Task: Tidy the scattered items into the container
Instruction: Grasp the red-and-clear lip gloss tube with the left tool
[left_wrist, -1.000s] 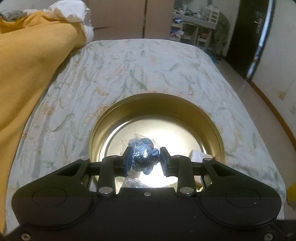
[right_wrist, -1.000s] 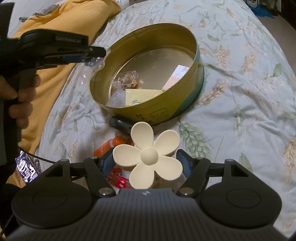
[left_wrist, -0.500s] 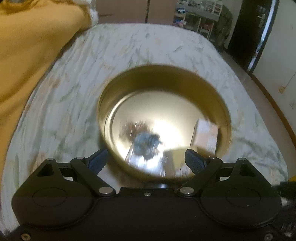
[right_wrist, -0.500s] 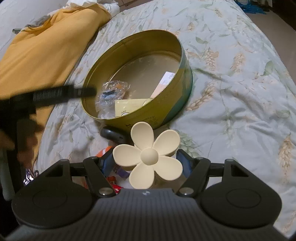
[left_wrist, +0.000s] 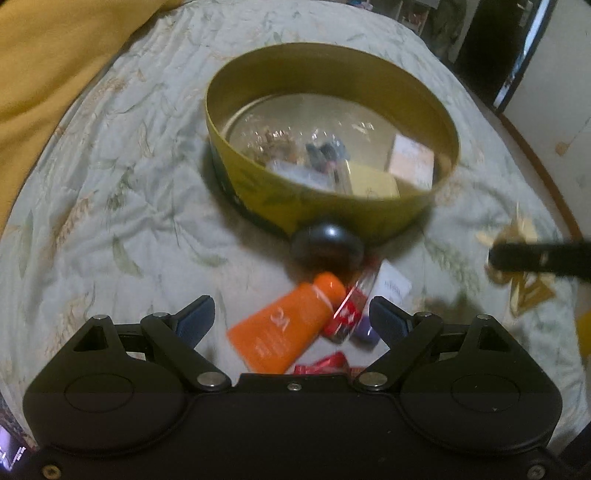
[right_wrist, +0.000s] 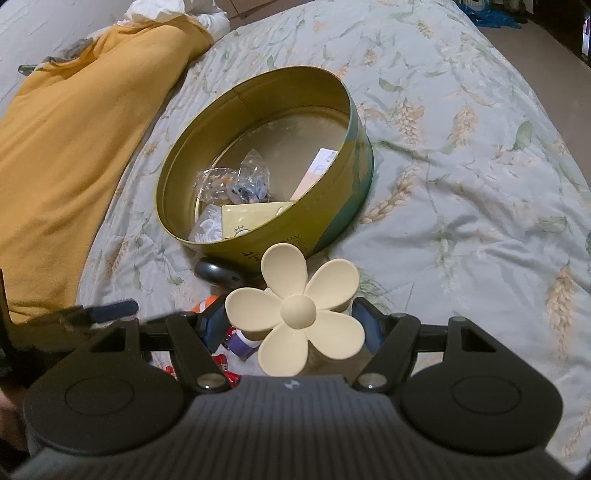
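A round gold tin (left_wrist: 373, 214) (right_wrist: 332, 221) sits on the bed and holds a clear bag of small items (right_wrist: 243, 181), a yellow card (right_wrist: 251, 218) and a pale box (left_wrist: 412, 160). My left gripper (left_wrist: 291, 317) is open and empty above an orange tube (left_wrist: 284, 328), red wrappers (left_wrist: 347, 314) and a purple item (left_wrist: 365, 328). A dark round case (left_wrist: 325, 243) (right_wrist: 218, 273) lies against the tin's near wall. My right gripper (right_wrist: 291, 325) is shut on a cream flower hair clip (right_wrist: 295, 310), held near the tin's front.
A yellow blanket (right_wrist: 74, 147) lies heaped along the left of the bed. The floral bedspread (right_wrist: 461, 166) stretches to the right of the tin. The bed's right edge drops to the floor (left_wrist: 535, 122).
My left gripper opened and dropped the clear bag into the tin, then pulled back over the scattered items. My right gripper kept the flower clip and rose slightly.
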